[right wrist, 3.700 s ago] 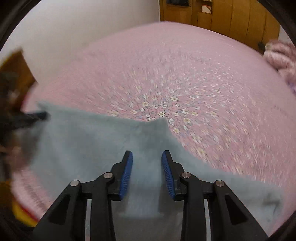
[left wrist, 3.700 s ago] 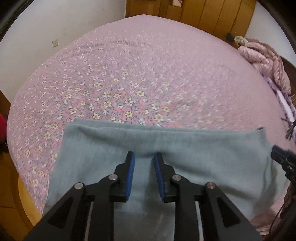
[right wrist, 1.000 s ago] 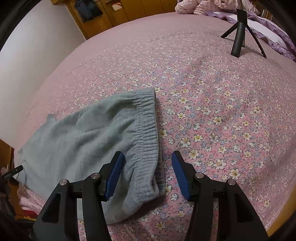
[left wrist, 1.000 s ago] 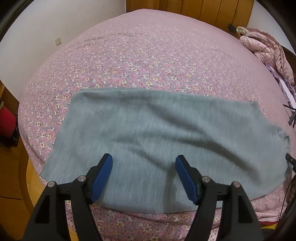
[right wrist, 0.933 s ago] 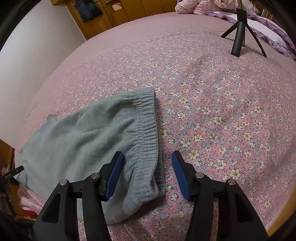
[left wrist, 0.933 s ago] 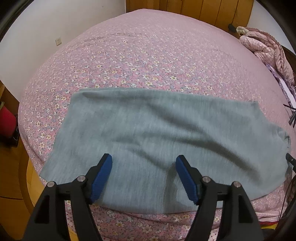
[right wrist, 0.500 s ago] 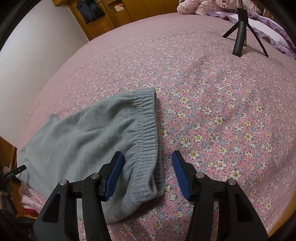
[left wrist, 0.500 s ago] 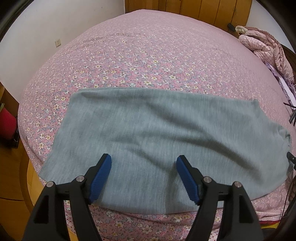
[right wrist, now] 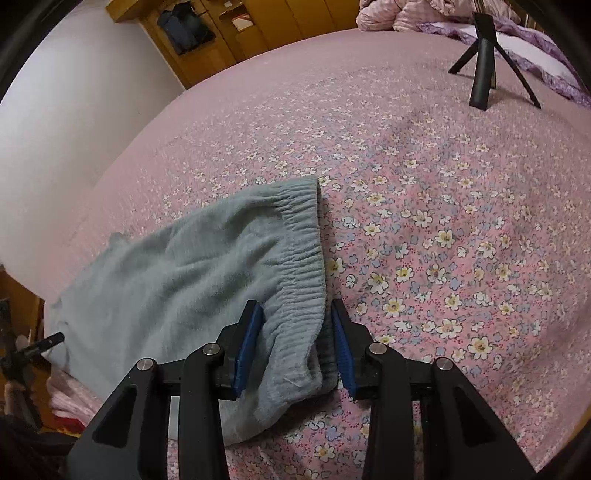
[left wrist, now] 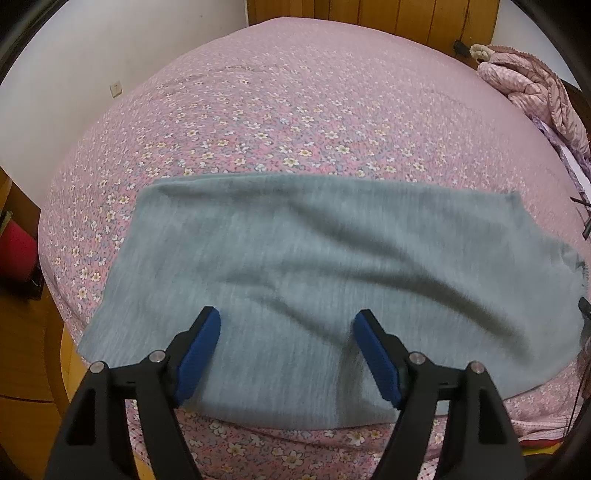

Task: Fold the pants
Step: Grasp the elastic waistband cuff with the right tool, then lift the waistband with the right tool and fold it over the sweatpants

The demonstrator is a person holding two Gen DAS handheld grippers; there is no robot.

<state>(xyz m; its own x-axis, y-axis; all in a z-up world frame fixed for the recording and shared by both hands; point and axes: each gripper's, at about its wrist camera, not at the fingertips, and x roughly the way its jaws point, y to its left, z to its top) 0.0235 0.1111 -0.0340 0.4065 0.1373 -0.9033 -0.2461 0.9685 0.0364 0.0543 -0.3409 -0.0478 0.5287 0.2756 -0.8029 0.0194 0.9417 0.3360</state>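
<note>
Grey-green pants [left wrist: 314, 266] lie folded lengthwise across the near side of a pink flowered bed [left wrist: 295, 110]. In the left wrist view, my left gripper [left wrist: 286, 332] hovers wide open over the leg part near the front edge, with nothing gripped. The right wrist view shows the ribbed elastic waistband [right wrist: 299, 258] at the pants' right end. My right gripper [right wrist: 295, 332] is closing on the near corner of that waistband. The bunched fabric fills the gap and touches both blue pads [right wrist: 249, 343].
A black tripod [right wrist: 484, 62] stands on the bed at the far right. A pink quilt [left wrist: 524, 85] is heaped at the far right corner. Wooden wardrobes [right wrist: 229, 29] line the back wall. A red object [left wrist: 16, 243] sits on the floor at the left.
The right gripper's jaws have narrowed from a wider gap onto the waistband corner, which now bunches between the pads. The left gripper stays in place, spread a little wider.
</note>
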